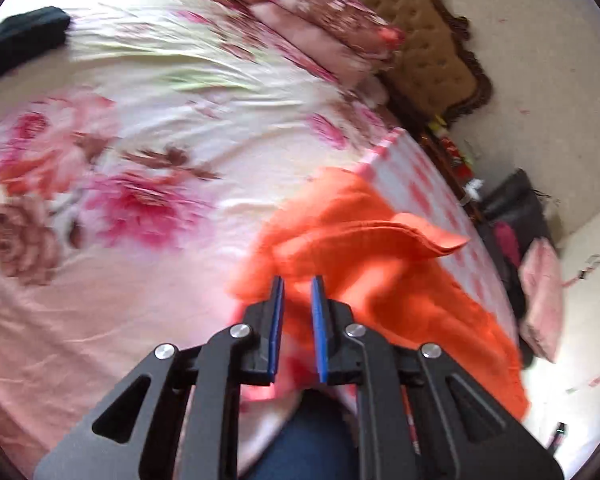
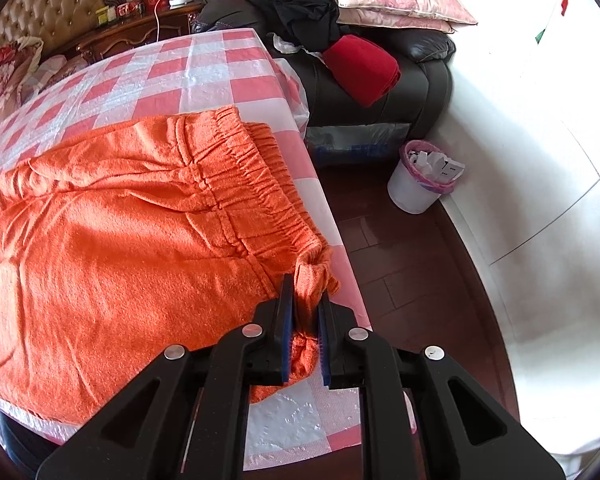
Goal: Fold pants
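Orange knit pants [image 2: 132,232] lie spread on a red-and-white checked cloth [image 2: 204,68], with the gathered elastic waistband [image 2: 256,176] toward the table's right edge. My right gripper [image 2: 306,292] is shut on the near corner of the waistband, and fabric is bunched between the blue pads. In the blurred left wrist view the pants [image 1: 364,248] lie with a raised fold near the cloth's edge. My left gripper [image 1: 298,284] hovers over the near part of the pants with the jaws a little apart and nothing between them.
A floral bedspread [image 1: 140,152] fills the left wrist view, with pillows [image 1: 324,12] and a tufted headboard [image 1: 428,40] behind. To the right stand a black sofa [image 2: 412,72] with clothes and cushions, and a white waste bin [image 2: 420,176] on the dark wood floor.
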Demonstrator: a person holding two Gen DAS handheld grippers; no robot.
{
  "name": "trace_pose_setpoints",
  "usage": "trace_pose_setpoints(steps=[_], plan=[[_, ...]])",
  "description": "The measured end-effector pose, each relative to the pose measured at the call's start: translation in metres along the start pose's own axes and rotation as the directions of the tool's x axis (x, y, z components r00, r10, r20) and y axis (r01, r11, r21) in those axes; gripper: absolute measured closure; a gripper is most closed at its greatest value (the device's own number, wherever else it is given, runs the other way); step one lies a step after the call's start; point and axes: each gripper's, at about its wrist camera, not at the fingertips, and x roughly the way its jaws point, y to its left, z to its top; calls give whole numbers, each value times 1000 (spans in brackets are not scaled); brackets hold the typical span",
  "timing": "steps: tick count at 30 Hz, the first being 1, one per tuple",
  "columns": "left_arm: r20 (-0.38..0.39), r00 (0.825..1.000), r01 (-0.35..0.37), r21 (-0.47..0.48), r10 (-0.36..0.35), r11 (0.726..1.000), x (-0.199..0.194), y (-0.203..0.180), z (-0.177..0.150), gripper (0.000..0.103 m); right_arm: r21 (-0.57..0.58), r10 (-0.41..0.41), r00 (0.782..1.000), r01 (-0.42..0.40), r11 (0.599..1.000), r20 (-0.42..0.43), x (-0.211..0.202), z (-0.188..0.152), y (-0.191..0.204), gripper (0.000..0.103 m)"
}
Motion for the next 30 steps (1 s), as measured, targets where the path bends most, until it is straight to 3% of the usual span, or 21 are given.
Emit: trace_pose_setpoints(steps=[3, 5, 8, 10, 12, 15, 19, 21, 22, 23, 24, 27, 28, 30], plan=[[52, 999, -18, 33, 16, 999, -16, 5, 7, 80, -4, -10, 1000, 10, 1000, -15, 1, 2, 1, 90], [78, 997, 13, 165, -26, 986, -24, -14, 16, 68, -21, -35, 999, 35, 999, -22, 2, 4, 6, 90], [49, 994, 76, 370, -101, 926, -12, -53, 33, 62, -44, -77, 996, 76, 996, -33, 3, 5, 13, 89], [8, 993, 106, 430, -121, 897, 7, -64, 49, 62, -52, -96, 995, 94, 994, -41, 3, 7, 15, 89], [-42, 985, 172, 395, -169, 902, 27, -57, 71, 62, -41, -95, 994, 93, 995, -53, 5, 9, 14, 89], [-128, 957, 284, 261, -259, 923, 62, -24, 100, 65, -22, -84, 994, 82, 996, -70, 6, 11, 11, 88], [-223, 896, 429, 202, -385, 881, 89, -13, 109, 65, -49, -136, 986, 132, 990, -91, 8, 15, 20, 88], [-254, 883, 448, 209, -394, 869, 101, -19, 111, 65, -69, -170, 981, 164, 984, -97, 9, 16, 25, 88], [-270, 877, 459, 218, -398, 862, 107, -23, 112, 70, -79, -187, 977, 180, 981, -102, 10, 17, 28, 87], [-298, 869, 468, 238, -394, 851, 115, -31, 113, 88, -84, -198, 975, 189, 978, -105, 11, 17, 30, 87], [-304, 880, 447, 269, -365, 853, 120, -38, 114, 93, -90, -209, 972, 199, 976, -108, 11, 17, 31, 87], [-244, 914, 391, 331, -323, 859, 118, -55, 125, 94, -108, -240, 964, 228, 968, -116, 13, 18, 37, 86], [-217, 930, 356, 347, -296, 867, 115, -57, 128, 86, -111, -246, 962, 234, 966, -116, 13, 17, 38, 86], [-142, 969, 240, 360, -201, 902, 109, -51, 131, 53, -107, -255, 960, 243, 964, -116, 13, 16, 39, 86]])
